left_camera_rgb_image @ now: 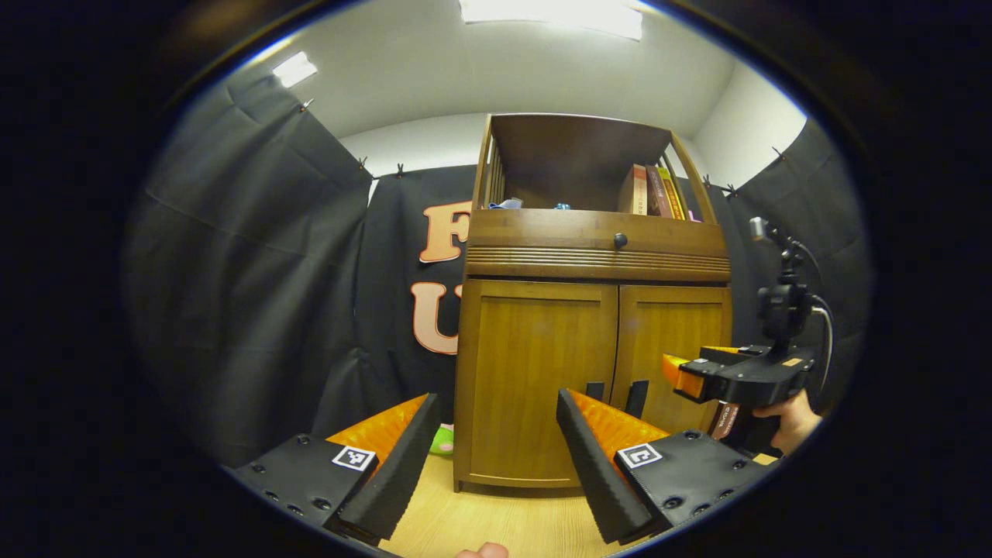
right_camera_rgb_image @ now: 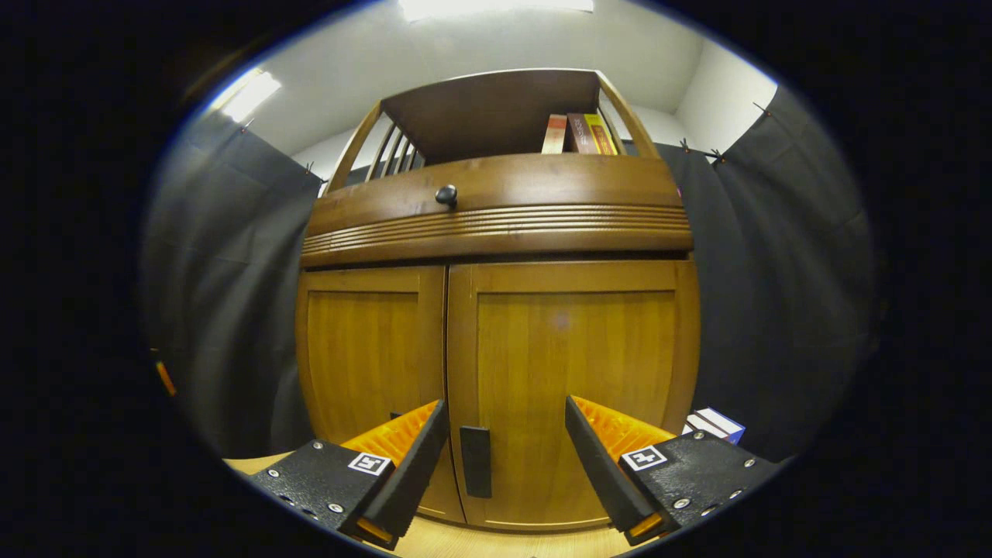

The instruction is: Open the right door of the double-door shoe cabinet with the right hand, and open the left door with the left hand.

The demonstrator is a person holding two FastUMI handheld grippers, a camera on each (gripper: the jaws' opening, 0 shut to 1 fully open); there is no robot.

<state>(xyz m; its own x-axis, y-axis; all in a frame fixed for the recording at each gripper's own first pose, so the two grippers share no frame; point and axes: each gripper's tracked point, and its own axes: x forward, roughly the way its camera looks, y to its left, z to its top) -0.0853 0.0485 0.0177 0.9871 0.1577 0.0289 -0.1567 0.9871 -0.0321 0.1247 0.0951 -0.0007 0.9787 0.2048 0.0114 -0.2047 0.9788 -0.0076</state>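
Note:
The wooden shoe cabinet has both doors closed. In the left gripper view the left door (left_camera_rgb_image: 539,380) and right door (left_camera_rgb_image: 674,341) meet at two dark handles (left_camera_rgb_image: 594,390) near the middle seam. My left gripper (left_camera_rgb_image: 496,403) is open, well short of the left door. Farther right, a hand (left_camera_rgb_image: 790,422) holds my right gripper (left_camera_rgb_image: 682,376) close to the right door. In the right gripper view my right gripper (right_camera_rgb_image: 504,407) is open close before the right door (right_camera_rgb_image: 573,372). That door's handle (right_camera_rgb_image: 475,461) lies between the fingers, nearer the left one.
Above the doors runs a drawer with a round knob (left_camera_rgb_image: 620,240), and books (left_camera_rgb_image: 655,192) stand on the open shelf. A blue and white box (right_camera_rgb_image: 717,425) lies on the floor right of the cabinet, a green object (left_camera_rgb_image: 443,440) left of it. Black cloth walls surround the booth.

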